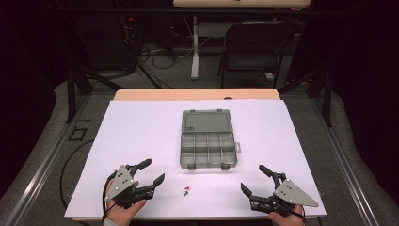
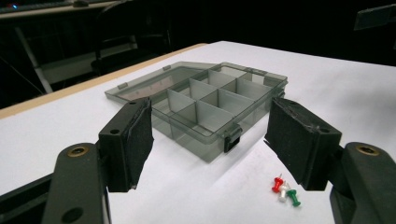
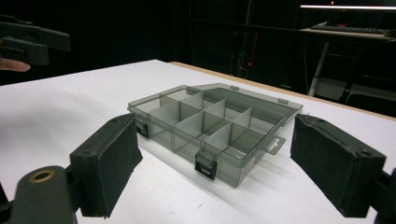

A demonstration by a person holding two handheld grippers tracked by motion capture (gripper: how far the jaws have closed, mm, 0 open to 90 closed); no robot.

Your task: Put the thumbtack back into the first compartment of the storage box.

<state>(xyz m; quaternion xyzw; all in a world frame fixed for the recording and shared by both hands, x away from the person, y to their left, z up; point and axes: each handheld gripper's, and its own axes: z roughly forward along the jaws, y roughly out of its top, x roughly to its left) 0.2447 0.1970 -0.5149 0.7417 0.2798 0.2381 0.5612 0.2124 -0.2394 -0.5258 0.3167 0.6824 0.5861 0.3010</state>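
Lab: cable tangle [image 1: 155,59], rig frame [image 1: 75,84]

Dark room. White sheet [image 1: 141,141] covers a wooden table [image 1: 197,94]. Grey carpet floor [image 1: 51,141] around it. Black folding chair [image 1: 254,44] behind, white desk leg [image 1: 195,47], tangled cables [image 1: 150,59] on floor, dim light.

You are looking at a grey see-through compartment box [image 1: 207,141] lying open mid-table, lid flat behind it, with three pushpins [image 1: 187,190], red, white and green, clustering just before it.
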